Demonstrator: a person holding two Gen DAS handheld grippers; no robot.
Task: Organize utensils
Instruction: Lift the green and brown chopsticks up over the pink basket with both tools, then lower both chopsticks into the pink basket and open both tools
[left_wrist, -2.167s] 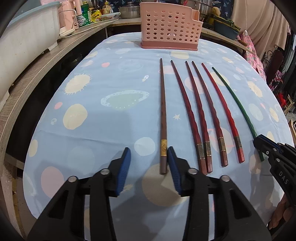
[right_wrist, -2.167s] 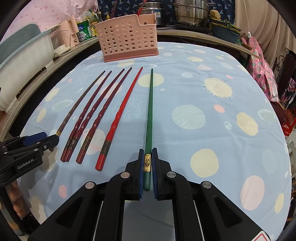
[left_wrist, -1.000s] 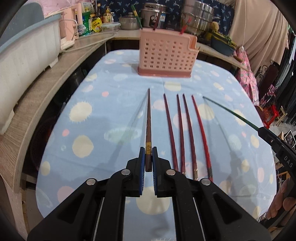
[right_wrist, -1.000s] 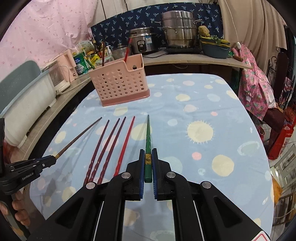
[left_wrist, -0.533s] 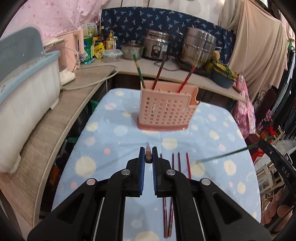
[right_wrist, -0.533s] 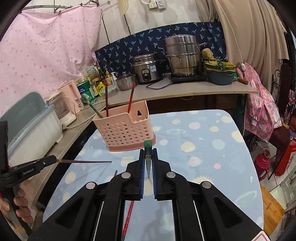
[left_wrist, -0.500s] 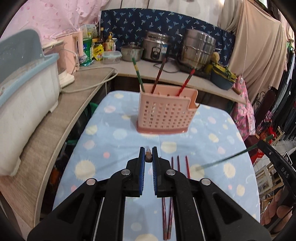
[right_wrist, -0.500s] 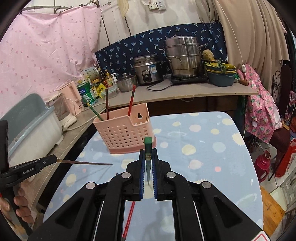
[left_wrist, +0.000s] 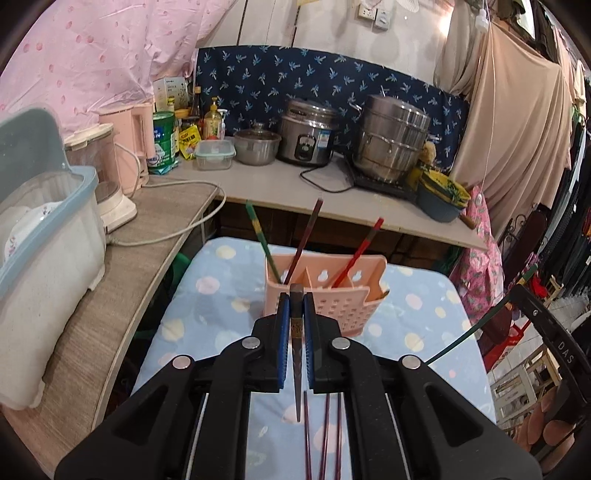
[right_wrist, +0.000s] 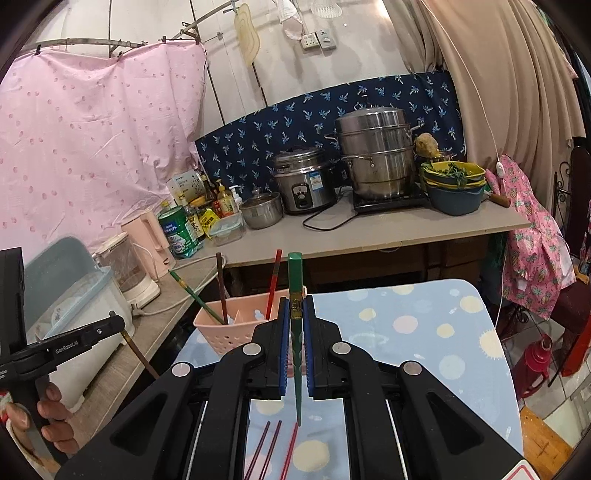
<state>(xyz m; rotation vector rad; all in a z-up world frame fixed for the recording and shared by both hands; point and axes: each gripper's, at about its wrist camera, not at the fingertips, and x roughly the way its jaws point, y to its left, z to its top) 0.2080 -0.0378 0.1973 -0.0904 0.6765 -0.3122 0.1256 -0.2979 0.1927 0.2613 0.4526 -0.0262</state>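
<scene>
Your left gripper (left_wrist: 295, 325) clamps the brown chopstick (left_wrist: 296, 369) | your right gripper (right_wrist: 295, 332) clamps the green chopstick (right_wrist: 295, 317) | pink basket (left_wrist: 351, 306) just ahead of both.

The basket (left_wrist: 325, 291) is matt pink plastic, its walls pierced with small holes. The brown chopstick (left_wrist: 296, 354) looks like dark lacquered wood with a gold printed band; the green chopstick (right_wrist: 295, 321) is glossy, also with a gold band. The tablecloth (left_wrist: 221, 295) is soft, matt printed cloth. The grippers' bodies are smooth black plastic with silver metal rivets, and their pads (left_wrist: 283, 332) are ribbed blue rubber. The steamer pot (right_wrist: 376, 151) and rice cooker (right_wrist: 304, 181) are shiny brushed metal. The counter (right_wrist: 369, 232) looks like matt grey laminate.
</scene>
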